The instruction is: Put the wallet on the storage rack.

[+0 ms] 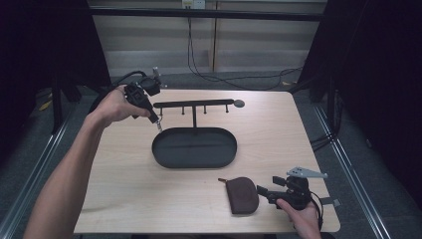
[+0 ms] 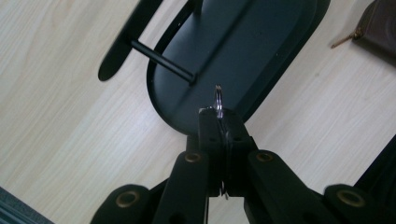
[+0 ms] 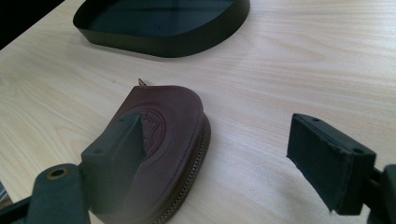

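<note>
At the upper left of the high view, the left gripper [image 1: 158,124] hangs over the wooden table [image 1: 278,134], just left of the black key stand [image 1: 194,104] and above the left end of its oval tray [image 1: 194,147]. In the left gripper view its jaws are pressed together on a metal key ring [image 2: 218,99], which stands out above the tips, with the tray behind it. At the lower right of the high view, the right gripper [image 1: 262,190] rests beside the brown leather pouch [image 1: 243,195]. In the right gripper view the jaws are spread wide; one tip is over the pouch's flat top, and I cannot tell whether it touches.
</note>
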Available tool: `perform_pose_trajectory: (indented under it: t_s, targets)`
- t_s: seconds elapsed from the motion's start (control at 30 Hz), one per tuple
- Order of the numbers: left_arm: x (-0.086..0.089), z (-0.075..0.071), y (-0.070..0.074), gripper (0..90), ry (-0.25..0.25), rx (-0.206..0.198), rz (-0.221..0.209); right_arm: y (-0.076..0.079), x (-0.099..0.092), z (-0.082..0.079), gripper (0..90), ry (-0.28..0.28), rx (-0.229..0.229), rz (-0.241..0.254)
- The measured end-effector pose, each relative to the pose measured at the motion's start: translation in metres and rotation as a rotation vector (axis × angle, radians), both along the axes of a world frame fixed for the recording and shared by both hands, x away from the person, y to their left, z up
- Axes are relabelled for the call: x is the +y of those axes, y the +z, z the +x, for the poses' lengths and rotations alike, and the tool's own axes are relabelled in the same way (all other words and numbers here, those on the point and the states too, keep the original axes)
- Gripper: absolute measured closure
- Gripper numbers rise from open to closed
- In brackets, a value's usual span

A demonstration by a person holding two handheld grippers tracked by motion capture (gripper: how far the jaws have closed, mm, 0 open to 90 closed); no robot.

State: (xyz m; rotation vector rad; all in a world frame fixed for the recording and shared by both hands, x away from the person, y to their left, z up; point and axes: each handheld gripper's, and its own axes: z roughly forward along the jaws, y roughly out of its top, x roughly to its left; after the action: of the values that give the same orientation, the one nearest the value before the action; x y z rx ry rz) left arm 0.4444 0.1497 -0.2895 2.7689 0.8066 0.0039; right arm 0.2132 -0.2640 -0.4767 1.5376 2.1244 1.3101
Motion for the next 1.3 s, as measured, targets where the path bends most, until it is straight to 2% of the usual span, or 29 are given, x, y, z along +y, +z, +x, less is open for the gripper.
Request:
perform_pose_trajectory:
  t_s: [0.07, 0.17, 0.73, 0.87, 0.93, 1.3]
  targets:
    - [-0.002, 0.002, -0.002, 89.2, -0.010, 0.010, 0.007, 0.000, 0.000, 0.000, 18.5, -0.001, 0.001, 0.000]
    - [-0.004, 0.007, -0.004, 89.1, 0.000, 0.014, 0.017, 0.000, 0.000, 0.000, 18.5, 0.001, -0.001, 0.002]
    - [-0.007, 0.016, -0.008, 88.0, 0.055, -0.010, 0.071, 0.000, 0.001, 0.000, 17.7, 0.001, 0.002, 0.002]
    - [-0.005, 0.016, -0.009, 87.3, 0.060, -0.019, 0.067, 0.000, 0.001, 0.000, 17.7, 0.002, 0.003, 0.000]
    - [-0.004, 0.015, -0.010, 85.4, 0.078, -0.024, 0.057, 0.000, 0.001, 0.000, 17.7, 0.001, 0.003, 0.000]
    - [0.009, 0.016, -0.015, 80.6, 0.123, -0.017, 0.009, -0.001, 0.000, 0.001, 17.2, -0.004, 0.006, 0.004]
